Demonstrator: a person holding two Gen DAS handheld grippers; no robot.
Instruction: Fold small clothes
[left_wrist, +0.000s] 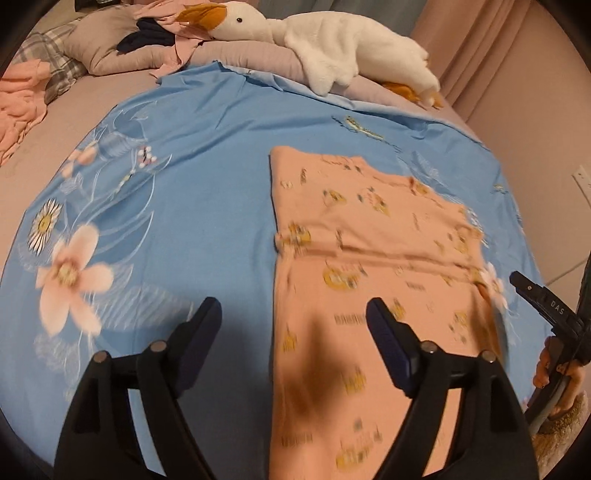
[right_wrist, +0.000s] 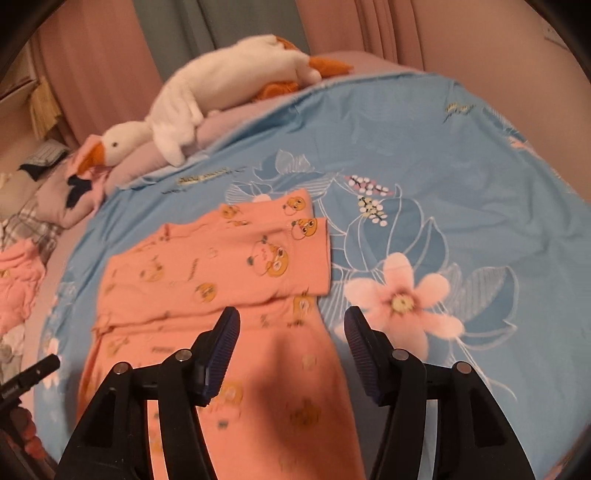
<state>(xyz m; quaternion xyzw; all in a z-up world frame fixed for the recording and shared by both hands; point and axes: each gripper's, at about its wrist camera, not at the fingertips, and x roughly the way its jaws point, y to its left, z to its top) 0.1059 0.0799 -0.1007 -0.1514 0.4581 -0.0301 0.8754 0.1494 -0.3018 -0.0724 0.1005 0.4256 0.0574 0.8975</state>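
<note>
A small peach garment (left_wrist: 369, 258) printed with yellow cartoon figures lies flat on the blue floral sheet (left_wrist: 207, 177), its far part folded over the near part. In the right wrist view the same garment (right_wrist: 221, 266) shows a folded sleeve with its cuff at the right. My left gripper (left_wrist: 293, 314) hangs above the garment's left edge, jaws wide apart, nothing between them. My right gripper (right_wrist: 291, 325) hovers over the garment's right edge, jaws apart and holding nothing. The right gripper (left_wrist: 546, 306) also shows at the far right of the left wrist view, in a hand.
A white plush goose (left_wrist: 332, 48) lies along the far side of the bed on a mauve pillow. More peach clothes (left_wrist: 18, 110) and a checked cloth sit at the far left. Pink curtains (right_wrist: 92, 66) hang behind. The left gripper's tip (right_wrist: 33, 373) pokes in at the left.
</note>
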